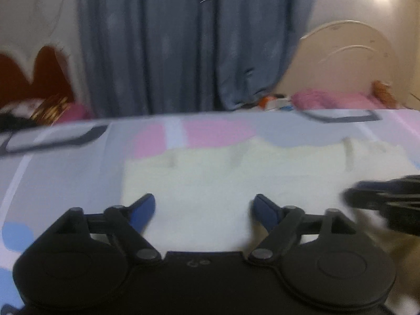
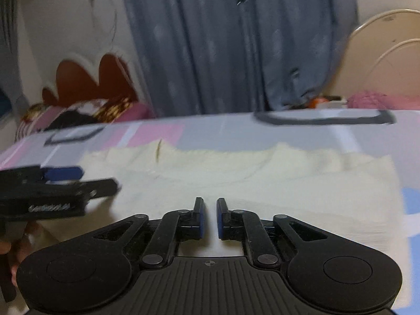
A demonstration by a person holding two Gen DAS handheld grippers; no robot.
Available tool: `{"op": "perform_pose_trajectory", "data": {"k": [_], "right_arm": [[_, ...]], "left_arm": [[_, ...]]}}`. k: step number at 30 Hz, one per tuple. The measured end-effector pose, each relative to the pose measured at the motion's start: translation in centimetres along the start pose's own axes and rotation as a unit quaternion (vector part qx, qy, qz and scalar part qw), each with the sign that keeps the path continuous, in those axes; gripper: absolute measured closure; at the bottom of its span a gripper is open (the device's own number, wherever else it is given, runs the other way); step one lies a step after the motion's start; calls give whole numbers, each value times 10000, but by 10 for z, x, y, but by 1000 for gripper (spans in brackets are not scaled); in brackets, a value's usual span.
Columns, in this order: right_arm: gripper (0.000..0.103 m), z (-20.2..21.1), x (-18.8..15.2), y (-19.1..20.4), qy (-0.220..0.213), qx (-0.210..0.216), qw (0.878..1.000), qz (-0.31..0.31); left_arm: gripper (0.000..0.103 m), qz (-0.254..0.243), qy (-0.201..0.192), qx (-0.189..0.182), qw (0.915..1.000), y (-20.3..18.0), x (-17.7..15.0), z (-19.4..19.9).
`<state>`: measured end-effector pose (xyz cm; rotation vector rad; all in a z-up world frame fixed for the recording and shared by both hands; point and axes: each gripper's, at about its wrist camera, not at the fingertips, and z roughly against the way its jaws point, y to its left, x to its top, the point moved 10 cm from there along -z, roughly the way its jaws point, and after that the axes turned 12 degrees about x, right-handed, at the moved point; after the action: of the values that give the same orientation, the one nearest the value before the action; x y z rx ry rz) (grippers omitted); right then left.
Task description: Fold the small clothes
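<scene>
Both views are smeared by motion blur, so fine detail is hard to read. At the far left a dark heap of patterned fabric [image 2: 78, 115] lies at the bed's edge, its make-up unclear, below a red-brown scalloped shape [image 2: 89, 78] on the wall. The left gripper [image 1: 204, 207] hovers over the near part of the cream garment [image 1: 236, 173], its blue-padded jaws spread wide with nothing between them; in the right wrist view it enters from the left edge, side-on, with part of a hand [image 2: 15, 244] cut off beneath it. The cream garment lies spread flat on the patterned bed sheet [image 1: 65, 168] of pink, grey and blue patches, its near edge hidden by both gripper bodies. The right gripper [image 2: 210, 218] sits over the same garment, its jaws a narrow gap apart and gripping nothing. Behind hangs a blue-grey curtain [image 1: 170, 39]. At the far right stand a cream headboard [image 1: 349, 60] and pink bedding [image 1: 328, 99], with small blurred items beside them.
</scene>
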<state>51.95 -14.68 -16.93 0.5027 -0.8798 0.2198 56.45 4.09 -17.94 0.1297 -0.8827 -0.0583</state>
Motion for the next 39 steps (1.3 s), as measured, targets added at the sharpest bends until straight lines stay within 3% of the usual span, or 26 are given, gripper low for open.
{"op": "perform_pose_trajectory", "data": {"k": [2, 4, 5, 6, 8, 13, 15, 17, 22, 24, 31, 39], "right_arm": [[72, 7, 0, -10, -71, -206, 9997, 103], [72, 24, -1, -39, -162, -615, 9979, -99], [72, 28, -1, -51, -167, -707, 9971, -233], [72, 33, -3, -62, -154, -712, 9967, -355], [72, 43, -2, -66, -145, -656, 9968, -432], [71, 59, -14, -19, -167, -316, 9993, -116], [71, 58, -26, 4, -29, -198, 9998, 95], [71, 57, -36, 10, 66, -280, 9992, 287], [71, 87, -46, -34, -57, -903, 9958, -162], [71, 92, -45, -47, -123, -886, 9943, -573], [64, 91, -41, -28, -51, -969, 9940, -508], [64, 133, -51, -10, -157, -748, 9945, -714]], "left_arm": [[13, 243, 8, -40, 9997, 18, -5, -1], [5, 386, 60, 202, 9990, 34, -8, 0], [7, 597, 139, 206, 9979, 42, -10, 3], [18, 830, 151, 122, 9964, 45, -10, 10], [17, 944, -73, -27, 9955, 37, -6, 34], [11, 136, -367, -412, 9984, -32, -13, 76], [12, -489, -427, -361, 9972, -58, -23, 82], [13, -803, -408, -213, 9957, -65, -31, 81], [10, -474, 39, 7, 9989, -33, -45, 72], [9, -313, 122, 30, 9994, -28, -47, 70], [17, -398, 120, 13, 9991, -35, -47, 86], [17, -350, 58, -119, 9993, -27, -49, 110]]}}
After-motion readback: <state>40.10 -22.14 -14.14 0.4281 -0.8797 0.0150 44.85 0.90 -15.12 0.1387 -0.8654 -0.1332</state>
